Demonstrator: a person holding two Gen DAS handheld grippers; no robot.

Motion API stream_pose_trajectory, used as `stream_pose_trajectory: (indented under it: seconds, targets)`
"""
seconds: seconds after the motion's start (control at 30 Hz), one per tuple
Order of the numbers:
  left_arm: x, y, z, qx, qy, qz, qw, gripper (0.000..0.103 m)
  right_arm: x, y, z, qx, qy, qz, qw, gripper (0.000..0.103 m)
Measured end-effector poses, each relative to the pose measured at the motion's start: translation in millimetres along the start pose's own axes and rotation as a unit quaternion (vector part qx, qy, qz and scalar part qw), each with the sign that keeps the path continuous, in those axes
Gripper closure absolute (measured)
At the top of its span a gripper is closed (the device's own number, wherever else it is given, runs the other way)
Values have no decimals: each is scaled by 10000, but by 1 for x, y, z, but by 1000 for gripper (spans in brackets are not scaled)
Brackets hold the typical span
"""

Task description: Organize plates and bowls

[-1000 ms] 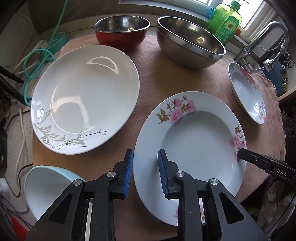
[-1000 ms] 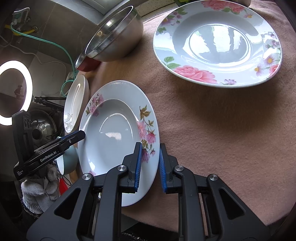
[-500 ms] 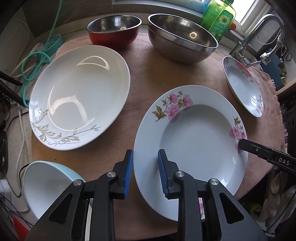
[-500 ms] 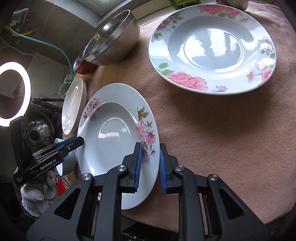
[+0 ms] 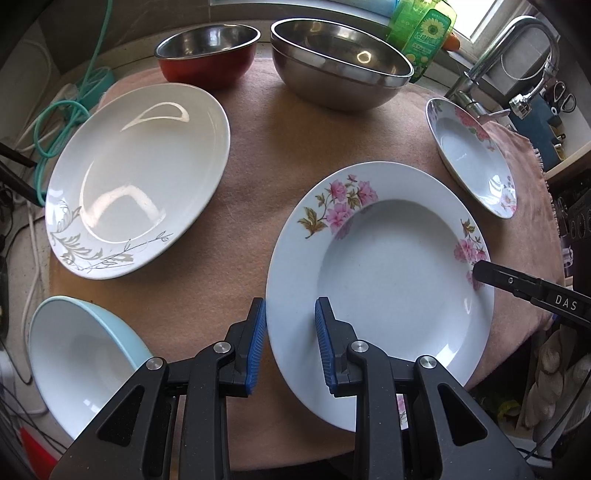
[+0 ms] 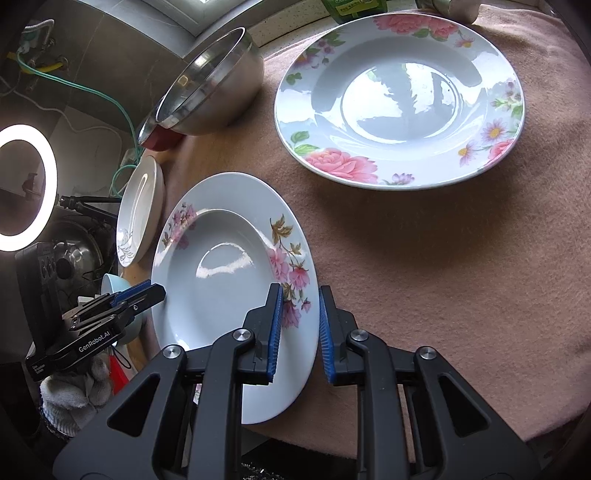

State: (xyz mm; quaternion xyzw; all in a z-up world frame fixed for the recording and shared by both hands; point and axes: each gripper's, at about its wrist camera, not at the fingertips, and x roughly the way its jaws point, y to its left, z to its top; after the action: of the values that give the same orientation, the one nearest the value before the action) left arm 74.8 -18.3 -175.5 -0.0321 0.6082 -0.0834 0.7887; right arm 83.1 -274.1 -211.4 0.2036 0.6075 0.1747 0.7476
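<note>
A deep white plate with pink flowers hangs between both grippers over a pink cloth. My left gripper is shut on its left rim, one blue pad under the rim and one on top. My right gripper is shut on the opposite rim of the same plate, beside the flower print. Each gripper shows in the other's view, the left gripper and the right gripper. On the cloth lie a white plate with a grey leaf pattern and a rose-patterned plate.
A light blue bowl sits at the near left edge. A red bowl and nested steel bowls stand at the back. A green soap bottle and a faucet are behind. A ring light glows off the table.
Both grippers keep their hold on the flowered plate. The other plates and bowls have drifted slightly in both views; more of the blue bowl shows.
</note>
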Motion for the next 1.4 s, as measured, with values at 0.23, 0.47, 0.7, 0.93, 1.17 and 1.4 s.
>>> stream_pose_trajectory:
  seconds: [0.23,0.47,0.7,0.93,1.17,1.4]
  targets:
    - [-1,0,-6,-109,-18,-6,9999,78,-1,2,1,-106,31,-36,9999,84]
    - [-3,2,-14,-236,-66,-35,9997,78,-1,3,1,-181,48,-76,9998,83]
    - [-4,3,-16,-352,-125,-90,9993,78,0,3,2,-270,78,-127,9995,83]
    - [-6,3,-19,-408,-173,-98,9990,78,2,5,2,-326,105,-185,9992,81]
    - [-7,3,-21,-405,-197,-97,9989,78,3,7,3,-367,128,-222,9990,81]
    - [-6,2,-19,-400,-190,-78,9990,78,3,8,3,-391,133,-253,9988,81]
